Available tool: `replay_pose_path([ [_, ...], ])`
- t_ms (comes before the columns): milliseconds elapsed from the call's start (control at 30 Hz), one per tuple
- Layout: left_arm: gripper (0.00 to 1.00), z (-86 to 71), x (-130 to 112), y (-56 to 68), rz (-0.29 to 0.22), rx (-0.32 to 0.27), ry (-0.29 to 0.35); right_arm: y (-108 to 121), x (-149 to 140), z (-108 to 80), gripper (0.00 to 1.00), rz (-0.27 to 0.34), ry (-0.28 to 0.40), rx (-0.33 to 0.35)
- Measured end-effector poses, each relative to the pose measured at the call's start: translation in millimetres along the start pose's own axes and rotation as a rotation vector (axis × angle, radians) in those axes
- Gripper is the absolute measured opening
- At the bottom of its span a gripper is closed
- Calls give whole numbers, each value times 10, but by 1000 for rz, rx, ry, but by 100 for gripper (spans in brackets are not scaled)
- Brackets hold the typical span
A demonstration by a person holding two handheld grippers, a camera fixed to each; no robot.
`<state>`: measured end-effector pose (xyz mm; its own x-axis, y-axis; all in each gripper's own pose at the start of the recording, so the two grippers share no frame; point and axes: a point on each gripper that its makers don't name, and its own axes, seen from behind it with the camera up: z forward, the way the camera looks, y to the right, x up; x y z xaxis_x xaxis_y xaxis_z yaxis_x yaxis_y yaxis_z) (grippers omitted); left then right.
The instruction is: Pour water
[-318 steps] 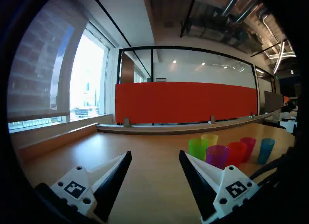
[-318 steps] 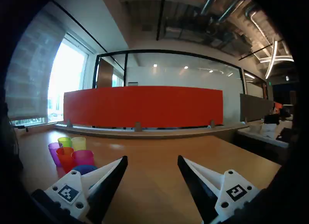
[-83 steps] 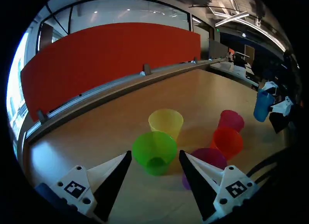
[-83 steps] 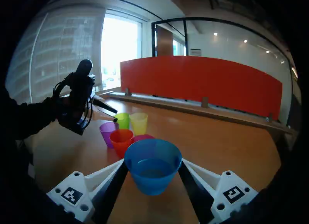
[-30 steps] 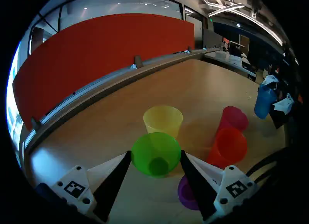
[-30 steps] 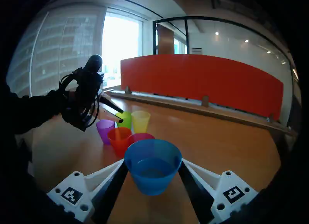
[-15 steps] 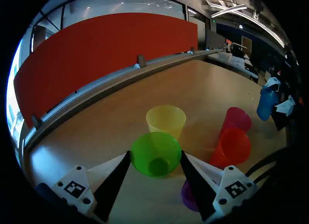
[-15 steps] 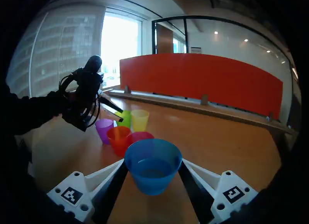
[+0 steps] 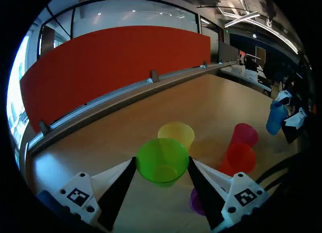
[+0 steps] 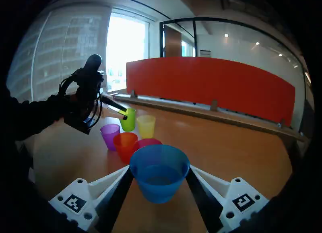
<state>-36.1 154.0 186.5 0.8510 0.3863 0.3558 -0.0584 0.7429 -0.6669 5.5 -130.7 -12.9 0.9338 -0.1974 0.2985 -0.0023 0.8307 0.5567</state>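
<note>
Left claw pinches the green cup, both fingers pressed on its sides, and it has risen since half a second ago. Then the cup stood on the table, half hidden behind the purple cup in the right gripper view; now it hangs clear of the wood, above and beyond that cup. From the left claw's own view, the yellow cup just ahead has sunk lower behind the green rim. The orange cup and pink cup stand ahead to the claw's right. The purple one peeks out under its right finger. A hand grips the left claw's handle, a little higher than before. Right claw stays clamped on the blue cup, far off to the left claw's right and unmoved. A little water lies in the cup's bottom, level as before.
</note>
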Motion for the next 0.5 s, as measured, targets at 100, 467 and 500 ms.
replay_pose_path([
  [100, 90, -69, 20, -18, 3, 12, 13, -16, 26, -14, 90, -3, 4, 2],
  [467, 90, -562, 241, 69, -23, 27, 124, -78, 83, -50, 90, -14, 19, 4],
  [500, 90, -615, 260, 78, -25, 29, 134, -86, 88, -52, 90, -16, 21, 5],
])
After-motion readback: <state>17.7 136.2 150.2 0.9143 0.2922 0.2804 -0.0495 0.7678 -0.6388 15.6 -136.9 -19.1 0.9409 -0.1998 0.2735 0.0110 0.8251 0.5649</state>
